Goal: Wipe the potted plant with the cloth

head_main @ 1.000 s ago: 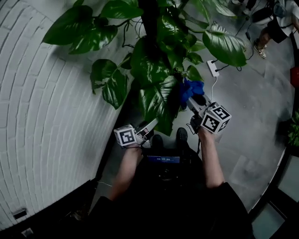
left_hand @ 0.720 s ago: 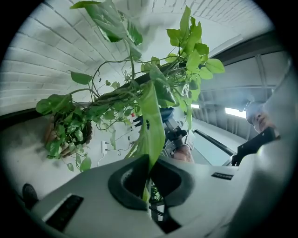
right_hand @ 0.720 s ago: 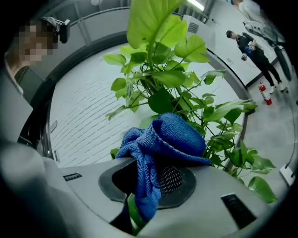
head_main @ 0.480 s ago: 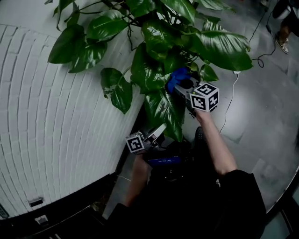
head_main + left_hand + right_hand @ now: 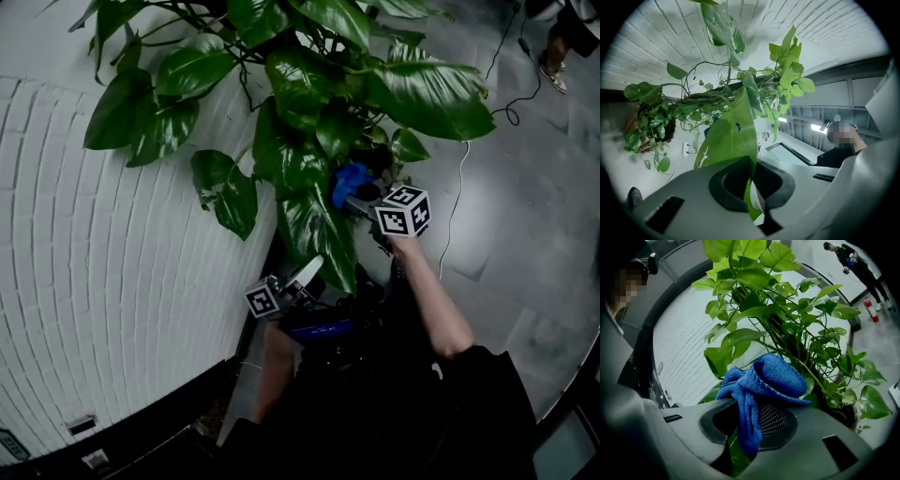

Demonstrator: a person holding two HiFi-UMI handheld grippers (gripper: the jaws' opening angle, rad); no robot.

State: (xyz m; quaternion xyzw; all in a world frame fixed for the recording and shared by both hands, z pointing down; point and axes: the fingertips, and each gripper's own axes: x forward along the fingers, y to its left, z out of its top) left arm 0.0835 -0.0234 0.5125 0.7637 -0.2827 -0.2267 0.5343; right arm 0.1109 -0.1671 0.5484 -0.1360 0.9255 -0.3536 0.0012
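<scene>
The potted plant (image 5: 319, 103) spreads big glossy green leaves in front of me. One long leaf (image 5: 314, 230) hangs down. My left gripper (image 5: 312, 269) is shut on its tip, and in the left gripper view the leaf (image 5: 729, 136) runs up from between the pressed jaws. A bunched blue cloth (image 5: 349, 180) rests against the upper right side of that leaf, with my right gripper (image 5: 356, 194) shut on it. In the right gripper view the cloth (image 5: 764, 378) bulges over the jaws, with the plant's stems (image 5: 787, 329) right behind it.
A white brick wall (image 5: 103, 281) curves along the left. Grey floor tiles (image 5: 525, 216) lie to the right, crossed by a white cable (image 5: 457, 192). A person's feet (image 5: 553, 66) show at the top right. The plant's dark pot (image 5: 651, 129) shows at the left of the left gripper view.
The right gripper with the blue cloth has shifted left and lower against the held leaf. The left gripper keeps its grip on the leaf tip and has risen slightly.
</scene>
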